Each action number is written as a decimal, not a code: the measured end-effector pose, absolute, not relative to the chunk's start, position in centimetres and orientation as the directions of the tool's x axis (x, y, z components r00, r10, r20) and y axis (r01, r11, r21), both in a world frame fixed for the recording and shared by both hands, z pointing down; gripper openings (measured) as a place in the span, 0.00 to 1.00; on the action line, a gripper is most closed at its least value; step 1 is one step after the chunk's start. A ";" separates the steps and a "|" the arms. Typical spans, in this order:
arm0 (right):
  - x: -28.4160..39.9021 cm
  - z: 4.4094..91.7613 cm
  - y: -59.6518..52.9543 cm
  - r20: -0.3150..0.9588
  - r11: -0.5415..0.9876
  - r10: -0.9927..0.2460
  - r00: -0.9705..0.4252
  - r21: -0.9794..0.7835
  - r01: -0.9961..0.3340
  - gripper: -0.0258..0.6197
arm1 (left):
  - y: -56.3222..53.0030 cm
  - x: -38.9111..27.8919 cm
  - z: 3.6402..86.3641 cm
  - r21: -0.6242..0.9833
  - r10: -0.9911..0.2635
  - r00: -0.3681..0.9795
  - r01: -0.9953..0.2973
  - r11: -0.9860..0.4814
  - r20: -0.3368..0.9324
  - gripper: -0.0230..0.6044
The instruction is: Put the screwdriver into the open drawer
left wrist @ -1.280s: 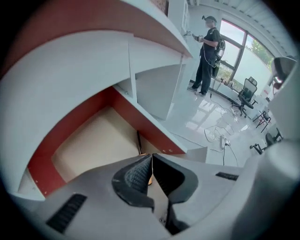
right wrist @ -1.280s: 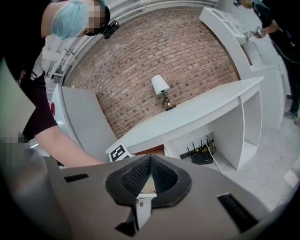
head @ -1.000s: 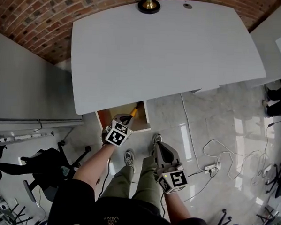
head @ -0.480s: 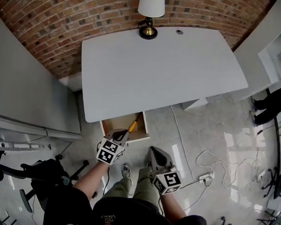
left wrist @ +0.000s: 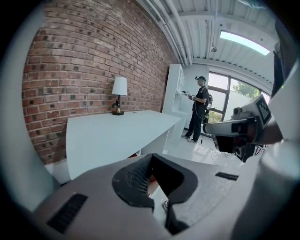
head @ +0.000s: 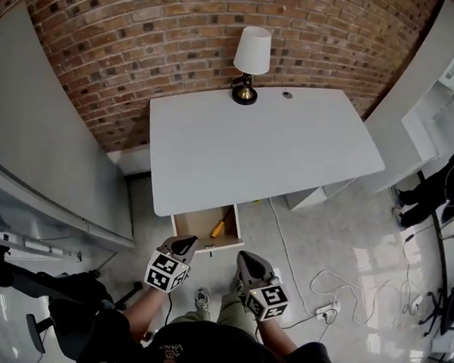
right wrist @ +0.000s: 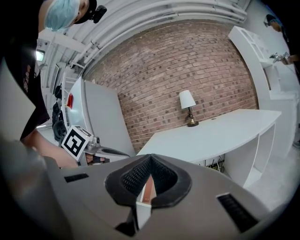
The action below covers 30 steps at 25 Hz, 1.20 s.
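Lamp [head: 251, 58] at back edge of desk [head: 267, 149] by brick wall [head: 127, 50] (white shade); cables [head: 342, 280] loose on floor.

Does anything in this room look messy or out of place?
Nothing looks spilled or broken. The drawer under the desk stands open with a screwdriver lying slanted inside, and loose cables sprawl over the floor right of the desk.

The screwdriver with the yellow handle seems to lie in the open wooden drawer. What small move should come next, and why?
Probably none on the tool: the yellow-handled screwdriver lies inside the open wooden drawer, free of both grippers. The left gripper and right gripper hang on the person's side of the drawer front, jaws together and empty. I would simply draw both back.
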State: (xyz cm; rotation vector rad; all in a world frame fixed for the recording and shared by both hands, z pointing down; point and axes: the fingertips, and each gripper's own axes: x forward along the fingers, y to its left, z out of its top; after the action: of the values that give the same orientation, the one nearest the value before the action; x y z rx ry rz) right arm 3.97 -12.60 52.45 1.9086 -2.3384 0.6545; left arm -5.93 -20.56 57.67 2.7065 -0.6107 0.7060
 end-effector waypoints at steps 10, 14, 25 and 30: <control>1.0 48.9 -11.7 0.296 0.194 -0.919 -0.260 -0.234 -0.953 0.03 | -19.0 -11.5 51.0 0.173 -0.419 0.809 -0.521 -0.836 0.412 0.05; 0.4 47.3 -11.6 0.281 0.206 -0.924 -0.261 -0.209 -0.956 0.03 | -18.4 -13.0 48.7 0.177 -0.453 0.809 -0.542 -0.822 0.373 0.05; -0.1 45.2 -10.0 0.276 0.191 -0.932 -0.234 -0.174 -0.966 0.03 | -17.0 -16.2 45.7 0.151 -0.484 0.808 -0.553 -0.819 0.335 0.05; 0.2 44.9 -9.5 0.279 0.178 -0.935 -0.220 -0.168 -0.970 0.03 | -16.3 -16.7 45.1 0.154 -0.491 0.807 -0.558 -0.815 0.327 0.05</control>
State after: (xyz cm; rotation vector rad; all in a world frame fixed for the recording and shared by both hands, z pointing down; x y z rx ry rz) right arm 0.17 -9.49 44.92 1.8867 -2.3226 0.4707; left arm -16.66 -16.28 45.07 2.7510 -0.8124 0.4003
